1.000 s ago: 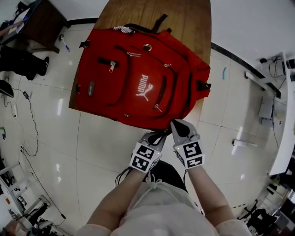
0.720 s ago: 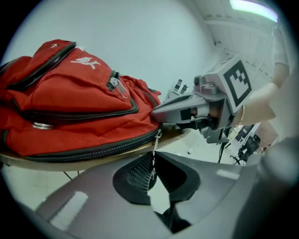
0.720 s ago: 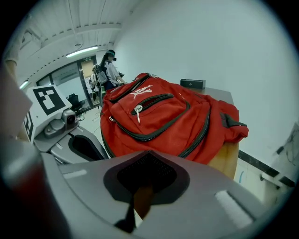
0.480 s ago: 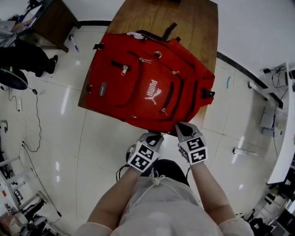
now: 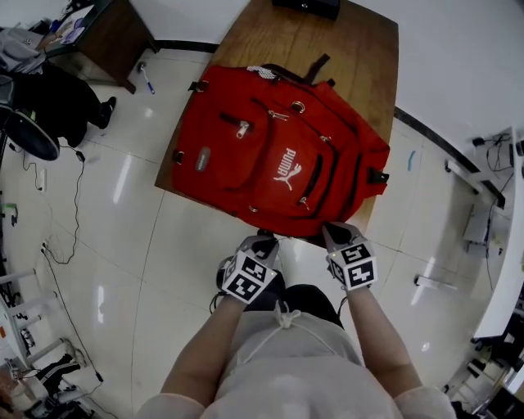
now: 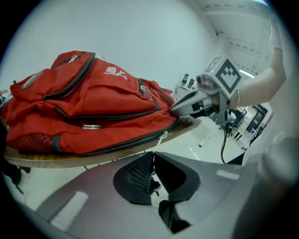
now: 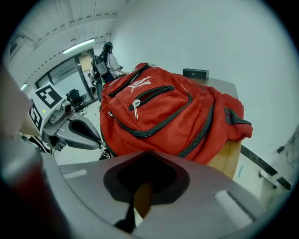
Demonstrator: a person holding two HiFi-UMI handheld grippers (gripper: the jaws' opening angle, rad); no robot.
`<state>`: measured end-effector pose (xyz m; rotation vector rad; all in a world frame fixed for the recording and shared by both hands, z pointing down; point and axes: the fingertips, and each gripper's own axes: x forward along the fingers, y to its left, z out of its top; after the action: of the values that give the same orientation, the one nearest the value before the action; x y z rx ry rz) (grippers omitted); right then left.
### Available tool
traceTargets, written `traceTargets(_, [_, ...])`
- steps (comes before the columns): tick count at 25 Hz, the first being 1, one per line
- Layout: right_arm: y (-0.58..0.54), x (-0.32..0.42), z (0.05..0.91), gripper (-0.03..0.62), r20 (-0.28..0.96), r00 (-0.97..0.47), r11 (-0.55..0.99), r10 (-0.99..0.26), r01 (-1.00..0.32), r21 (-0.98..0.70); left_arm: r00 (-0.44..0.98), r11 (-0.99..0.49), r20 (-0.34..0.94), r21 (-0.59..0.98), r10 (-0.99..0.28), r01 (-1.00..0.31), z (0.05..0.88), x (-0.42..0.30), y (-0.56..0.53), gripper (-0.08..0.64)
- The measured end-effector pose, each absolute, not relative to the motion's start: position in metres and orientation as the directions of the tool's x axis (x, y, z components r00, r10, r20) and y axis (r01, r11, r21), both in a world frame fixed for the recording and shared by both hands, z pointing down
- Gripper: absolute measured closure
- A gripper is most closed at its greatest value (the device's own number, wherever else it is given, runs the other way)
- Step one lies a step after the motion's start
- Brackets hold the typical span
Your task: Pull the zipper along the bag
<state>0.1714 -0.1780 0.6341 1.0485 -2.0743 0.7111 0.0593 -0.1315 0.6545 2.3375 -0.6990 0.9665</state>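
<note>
A red backpack lies flat on a wooden table, its bottom edge over the near table edge. My left gripper is at that edge, shut on the small metal zipper pull of the main dark zip; the pull runs straight into the closed jaws. My right gripper is a little to the right, shut, its tips pinched on the backpack's near corner. In the right gripper view the backpack fills the middle and the left gripper shows at the left.
A dark box sits at the table's far end. A dark desk and a black chair stand on the tiled floor to the left, with cables below them. A person stands in the background.
The left gripper has drawn leftward along the bag's near edge, so the gap between the two grippers is wider. The head view has shifted, placing the bag higher and further right.
</note>
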Motion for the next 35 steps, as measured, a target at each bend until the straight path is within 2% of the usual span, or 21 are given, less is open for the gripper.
traceTargets(9, [-0.181,0.174,0.635,0.588,0.809,-0.407,0.536,-0.425,-0.833,-0.138,0.559,-0.705,0.761,0.196,-0.330,-0.682,0.659,0.019,-0.150,0.548])
traceTargets(20, [-0.182,0.181,0.638,0.588,0.862,-0.318,0.528,-0.395,-0.846,-0.070,0.479,-0.593,0.776,0.172,-0.410,-0.787,0.654,-0.048,-0.175,0.547])
traceTargets(25, [-0.184,0.180,0.638,0.588,0.869,-0.309,0.523,-0.387,-0.850,-0.069,0.469,-0.587,0.777,0.162,-0.419,-0.793,0.651,-0.053,-0.179,0.546])
traceTargets(28, [-0.184,0.181,0.639,0.587,0.864,-0.299,0.511,-0.405,-0.857,-0.057,0.485,-0.552,0.763,0.205,-0.428,-0.808,0.655,-0.051,-0.174,0.544])
traceTargets(33, [-0.181,0.181,0.626,0.586,0.804,-0.324,0.443,-0.499,-0.892,-0.085,0.473,-0.552,0.724,0.152,-0.503,-0.820,0.640,-0.048,-0.165,0.529])
traceTargets(35, [-0.178,0.179,0.615,0.586,0.776,-0.329,0.431,-0.538,-0.899,-0.082,0.500,-0.546,0.687,0.178,-0.527,-0.819,0.630,-0.042,-0.158,0.529])
